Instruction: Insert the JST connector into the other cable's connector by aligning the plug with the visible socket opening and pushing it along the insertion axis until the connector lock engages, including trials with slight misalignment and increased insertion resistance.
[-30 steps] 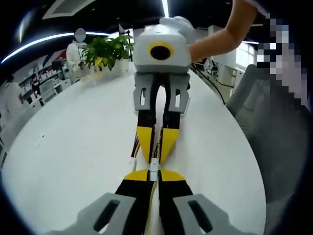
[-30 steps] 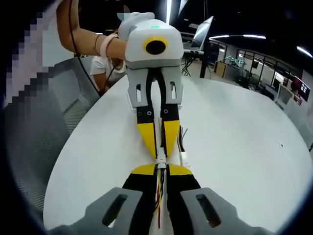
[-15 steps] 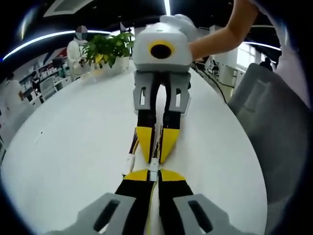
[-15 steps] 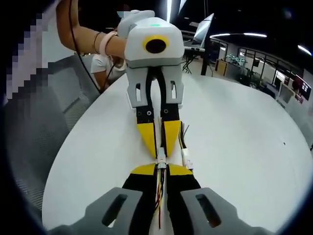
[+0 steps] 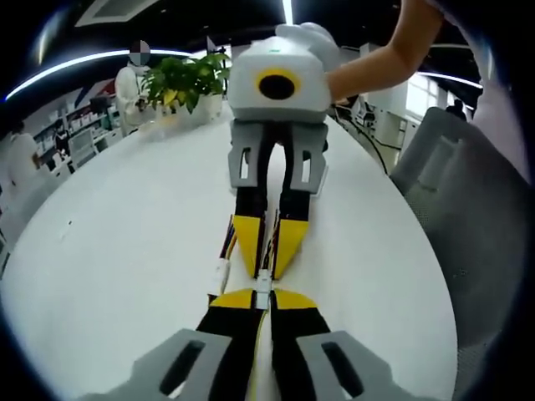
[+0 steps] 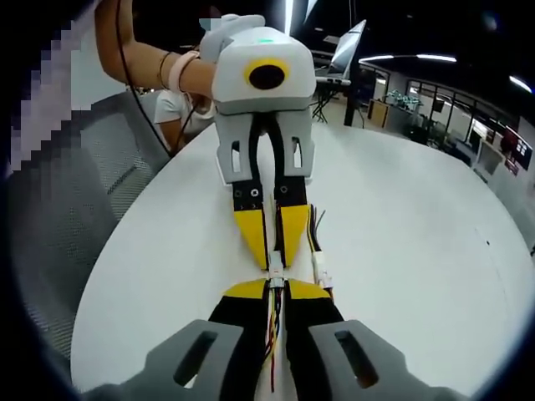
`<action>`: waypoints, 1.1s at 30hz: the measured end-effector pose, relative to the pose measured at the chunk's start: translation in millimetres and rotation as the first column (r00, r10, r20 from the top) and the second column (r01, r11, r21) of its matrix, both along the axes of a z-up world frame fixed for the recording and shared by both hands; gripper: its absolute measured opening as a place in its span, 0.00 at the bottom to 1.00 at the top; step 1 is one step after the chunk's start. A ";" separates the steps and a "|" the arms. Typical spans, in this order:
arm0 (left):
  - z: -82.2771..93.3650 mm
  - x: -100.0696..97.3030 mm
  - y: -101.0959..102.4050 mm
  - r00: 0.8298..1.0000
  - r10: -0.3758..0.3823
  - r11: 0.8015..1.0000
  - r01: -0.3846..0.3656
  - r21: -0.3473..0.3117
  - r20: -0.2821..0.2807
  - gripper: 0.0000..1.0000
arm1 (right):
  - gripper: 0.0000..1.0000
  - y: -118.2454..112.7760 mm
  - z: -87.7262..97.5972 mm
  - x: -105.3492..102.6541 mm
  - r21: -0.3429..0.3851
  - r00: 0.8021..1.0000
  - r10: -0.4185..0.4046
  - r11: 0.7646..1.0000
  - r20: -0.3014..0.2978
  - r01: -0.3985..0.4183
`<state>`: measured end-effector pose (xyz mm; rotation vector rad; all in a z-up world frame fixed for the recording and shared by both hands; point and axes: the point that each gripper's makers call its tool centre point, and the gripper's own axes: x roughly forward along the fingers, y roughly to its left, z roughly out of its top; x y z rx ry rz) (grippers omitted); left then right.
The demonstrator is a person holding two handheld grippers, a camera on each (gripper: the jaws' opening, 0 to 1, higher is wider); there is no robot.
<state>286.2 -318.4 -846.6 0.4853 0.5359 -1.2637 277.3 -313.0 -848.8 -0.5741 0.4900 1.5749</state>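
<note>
- Over the white surface [image 5: 109, 251], the two grippers were held tip to tip, nose against nose, with the white connector pair [image 5: 263, 284] caught between them.
- In the left gripper view, the left gripper [image 5: 262, 299] was seen with its jaws closed on the cable end just behind one connector half; the right gripper [image 5: 266, 251] faced it head-on, its jaws likewise closed on its own wires.
- In the right gripper view, the same joint [image 6: 276, 273] was seen between the two sets of yellow tips, with coloured wires [image 6: 272, 334] running back between the right gripper's jaws.
- The insertion axis was judged to lie along the common line of both grippers, so any further push would have to go straight along it; whether the lock had engaged could not be told.
- A spare white connector [image 6: 322, 274] on loose wires lay just beside the joint, close to the tips.
- A potted plant [image 5: 185, 83] and a grey chair [image 5: 468, 217] stood well apart.
</note>
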 end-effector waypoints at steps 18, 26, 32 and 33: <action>0.8 -0.5 -1.0 1.000 0.015 1.000 -0.015 -0.002 0.000 0.00 | 0.04 -0.9 -1.8 2.9 0.003 0.999 -0.036 0.999 -0.019 0.036; 1.2 -1.7 -0.7 1.000 0.028 1.000 -0.028 0.000 -0.013 0.02 | 0.04 -1.2 -2.0 4.2 -0.002 0.999 -0.042 0.999 -0.019 0.042; 0.1 -1.3 1.9 0.999 0.035 0.999 -0.035 0.001 -0.017 0.03 | 0.04 -1.2 -2.0 4.2 -0.004 0.998 -0.050 0.999 -0.024 0.050; 0.4 -1.6 1.8 0.999 0.037 0.999 -0.037 0.001 -0.018 0.03 | 0.04 -1.2 -2.0 4.1 -0.005 0.998 -0.050 0.999 -0.024 0.050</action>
